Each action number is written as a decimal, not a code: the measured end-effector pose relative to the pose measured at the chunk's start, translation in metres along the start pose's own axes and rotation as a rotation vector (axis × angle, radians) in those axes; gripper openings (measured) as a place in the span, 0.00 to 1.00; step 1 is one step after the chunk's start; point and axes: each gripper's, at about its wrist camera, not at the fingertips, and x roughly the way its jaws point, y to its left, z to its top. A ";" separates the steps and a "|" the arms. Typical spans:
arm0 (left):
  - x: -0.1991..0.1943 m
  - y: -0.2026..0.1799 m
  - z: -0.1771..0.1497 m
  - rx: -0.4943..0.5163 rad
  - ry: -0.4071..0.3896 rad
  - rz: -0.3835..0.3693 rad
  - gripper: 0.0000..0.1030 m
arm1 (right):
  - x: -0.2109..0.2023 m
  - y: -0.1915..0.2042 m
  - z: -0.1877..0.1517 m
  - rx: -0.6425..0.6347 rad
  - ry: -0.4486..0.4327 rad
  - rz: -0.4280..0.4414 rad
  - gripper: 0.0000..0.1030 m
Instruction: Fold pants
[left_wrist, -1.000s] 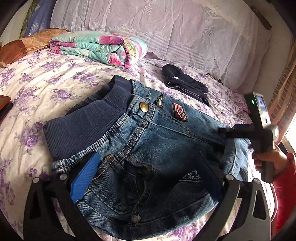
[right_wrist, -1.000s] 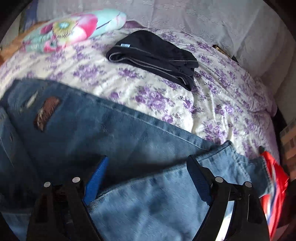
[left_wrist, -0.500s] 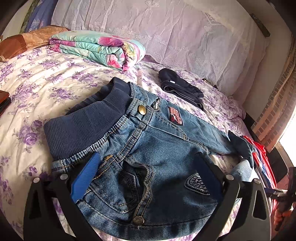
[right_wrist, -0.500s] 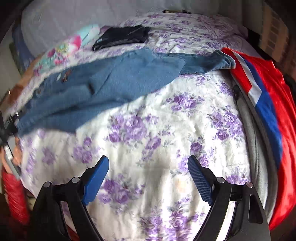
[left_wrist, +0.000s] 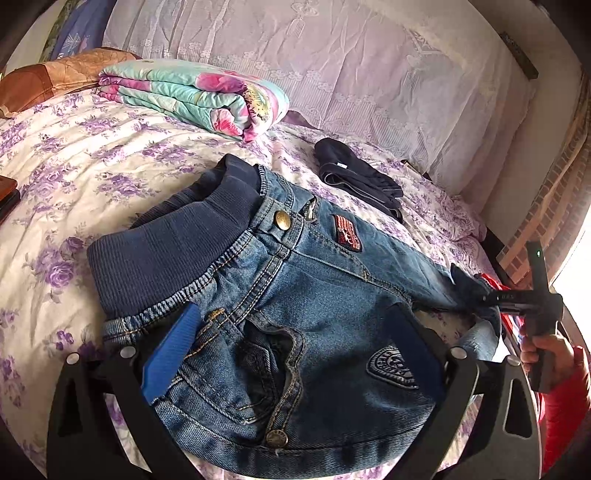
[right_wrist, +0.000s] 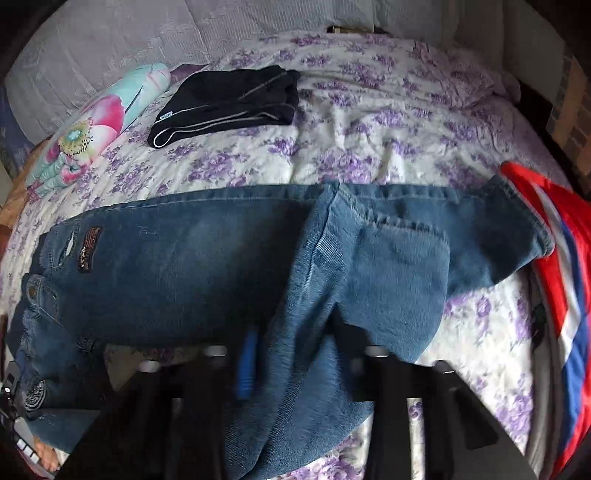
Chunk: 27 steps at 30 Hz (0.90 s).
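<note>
The left gripper (left_wrist: 291, 350) has its jaws spread wide, one blue pad at 8 o'clock and the other at 4 o'clock, straddling the hip of the jeans (left_wrist: 280, 295) below the ribbed waistband (left_wrist: 177, 254). They grip nothing; my guess is the wide stance pins the waist end flat so it does not drag when a leg is pulled.

The right gripper (right_wrist: 295, 354) has its jaws drawn close together on a lower trouser leg (right_wrist: 314, 295), with denim bunched between the blurred fingers (right_wrist: 247, 365). That looks like a pinch on the near leg, taken low so the leg can be carried over onto the other one or up toward the waist. In the left wrist view the same gripper sits at 3 o'clock, at the hem end of the legs, held in the person's right hand (left_wrist: 546, 350).

The jeans lie front-up across the flowered bed (left_wrist: 92, 166), waist toward the left gripper and legs running away from it, the cuffs reaching a red, white and blue cloth (right_wrist: 561, 258) at the bed's edge. Farther out, at 12 o'clock in the right wrist view, a folded dark garment (right_wrist: 229, 103) lies apart from the jeans, and a folded floral quilt (left_wrist: 192, 96) sits near the pillows.
</note>
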 end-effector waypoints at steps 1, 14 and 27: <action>-0.001 0.000 0.000 -0.002 -0.002 -0.004 0.96 | -0.016 -0.011 -0.007 0.024 -0.046 0.057 0.10; -0.011 0.007 -0.001 -0.024 -0.010 -0.085 0.95 | -0.127 -0.203 -0.205 0.537 -0.155 0.367 0.60; -0.085 0.081 -0.014 -0.349 0.061 -0.146 0.95 | -0.089 -0.185 -0.170 0.458 -0.198 0.361 0.71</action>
